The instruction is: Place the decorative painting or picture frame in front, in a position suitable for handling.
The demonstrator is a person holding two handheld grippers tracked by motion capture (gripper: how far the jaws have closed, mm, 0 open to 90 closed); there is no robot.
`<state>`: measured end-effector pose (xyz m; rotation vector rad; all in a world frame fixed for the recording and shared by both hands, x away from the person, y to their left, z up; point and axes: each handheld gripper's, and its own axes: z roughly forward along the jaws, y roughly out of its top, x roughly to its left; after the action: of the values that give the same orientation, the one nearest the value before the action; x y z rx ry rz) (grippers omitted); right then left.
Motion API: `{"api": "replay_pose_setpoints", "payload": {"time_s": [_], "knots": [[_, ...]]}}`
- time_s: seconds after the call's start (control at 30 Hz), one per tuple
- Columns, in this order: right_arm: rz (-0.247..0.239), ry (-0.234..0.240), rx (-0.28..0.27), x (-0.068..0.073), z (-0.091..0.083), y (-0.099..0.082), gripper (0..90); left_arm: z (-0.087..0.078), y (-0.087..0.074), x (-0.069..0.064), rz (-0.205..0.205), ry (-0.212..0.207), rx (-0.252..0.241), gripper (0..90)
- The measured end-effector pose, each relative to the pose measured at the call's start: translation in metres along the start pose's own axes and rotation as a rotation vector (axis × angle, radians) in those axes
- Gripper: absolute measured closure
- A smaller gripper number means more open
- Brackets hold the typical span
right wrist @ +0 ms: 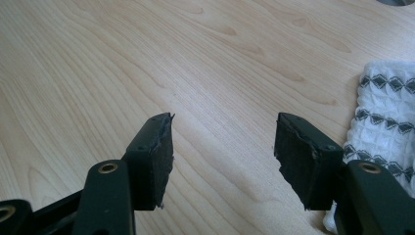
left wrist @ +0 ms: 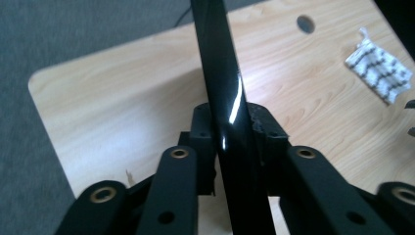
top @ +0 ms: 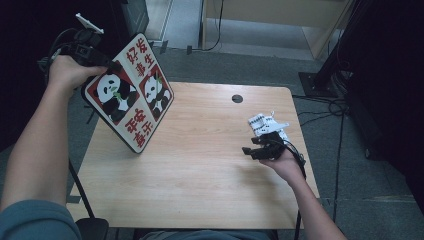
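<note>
1. We saw the left hand-held gripper (top: pixel 111 65) clamped on the upper left edge of the panda board (top: pixel 131 92), which stood tilted with its lower corner on the bench (top: pixel 200 175) near the bench's left edge.
2. In the left gripper view the jaws pinched the board's glossy black edge (left wrist: pixel 222 98) between them, with the pads right at that edge; we judged so shallow a bite could let the smooth board slide or swing out of the grip.
3. We judged that, if the lower corner skidded on the bench, the board could tip flat or drop off the bench's left side, since little else steadied it.
4. The right hand-held gripper (top: pixel 252 147) rested near the bench's right edge, its jaws spread with nothing between them; we judged it too far from the board to catch a slip.
5. The patterned cloth (top: pixel 267 125) lay just beyond that gripper, near the bench's right edge.
6. The high view gave us the board's printed face and lean; the left gripper view gave the pinch itself.
7. The right gripper view (right wrist: pixel 222 152) showed the bare gap between its pads and the cloth (right wrist: pixel 386 122) touching the right jaw.
</note>
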<state>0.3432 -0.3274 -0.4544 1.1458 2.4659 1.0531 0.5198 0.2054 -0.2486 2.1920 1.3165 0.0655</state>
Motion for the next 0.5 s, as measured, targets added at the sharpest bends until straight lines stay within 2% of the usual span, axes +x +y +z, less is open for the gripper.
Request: {"api": "replay_pose_setpoints", "payload": {"time_s": [0.13, 0.23, 0.37, 0.5], "knots": [[-0.006, -0.002, 0.007, 0.000, 0.001, 0.000, 40.9, -0.001, 0.003, -0.001, -0.053, 0.000, 0.028, 78.8], [-0.006, -0.006, 0.007, -0.002, 0.000, 0.000, 40.8, -0.002, 0.006, -0.005, -0.072, -0.003, 0.048, 81.0], [0.004, -0.011, 0.006, -0.004, 0.000, 0.000, 40.8, -0.002, 0.009, -0.016, -0.076, 0.016, 0.058, 80.9], [0.013, -0.015, 0.010, -0.005, 0.000, -0.001, 40.7, -0.004, 0.013, -0.035, -0.030, 0.047, 0.079, 80.8]]}}
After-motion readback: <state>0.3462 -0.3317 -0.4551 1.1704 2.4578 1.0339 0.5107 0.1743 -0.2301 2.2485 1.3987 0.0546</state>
